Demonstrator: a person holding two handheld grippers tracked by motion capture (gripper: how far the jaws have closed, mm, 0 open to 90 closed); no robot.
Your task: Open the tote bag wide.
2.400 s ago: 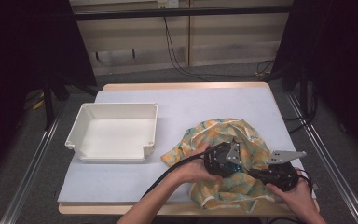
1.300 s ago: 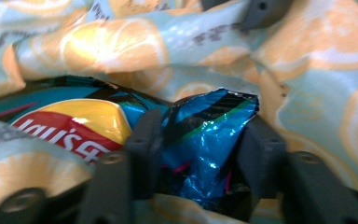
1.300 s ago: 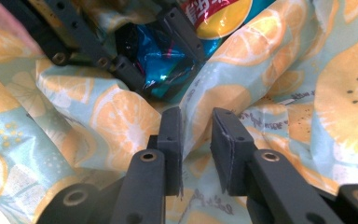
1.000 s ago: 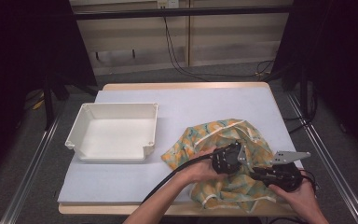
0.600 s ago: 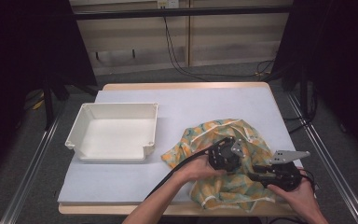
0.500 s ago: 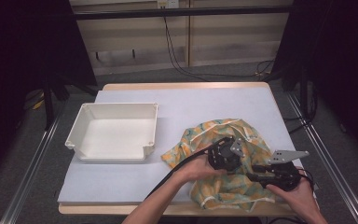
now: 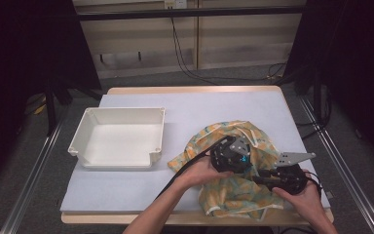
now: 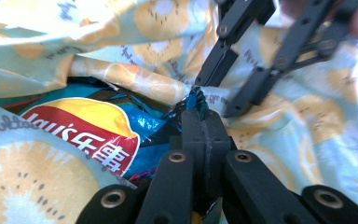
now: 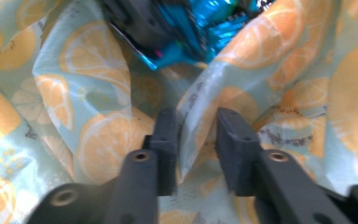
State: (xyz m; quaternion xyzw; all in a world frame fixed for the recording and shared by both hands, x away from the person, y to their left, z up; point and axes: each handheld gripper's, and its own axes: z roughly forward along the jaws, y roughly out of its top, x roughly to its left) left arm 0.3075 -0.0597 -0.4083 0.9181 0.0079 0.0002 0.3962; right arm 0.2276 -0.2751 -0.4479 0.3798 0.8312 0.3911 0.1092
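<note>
Crinkly blue chip bag (image 8: pixel 81 135) (red-yellow logo), nested in citrus-print cloth bag (image 8: pixel 135 56)

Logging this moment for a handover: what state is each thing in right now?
White plastic tray: upright, empty.
Fruit-print fabric bag: crumpled, mouth open.
Blue foil crisp packet: partly inside the bag.
Left gripper: shut on the packet.
Right gripper: a bag fold between its jaws, which just closed further.

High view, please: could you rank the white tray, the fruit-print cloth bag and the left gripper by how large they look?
1. fruit-print cloth bag and white tray: look about alike, so unranked.
2. left gripper: clearly smallest.
</note>
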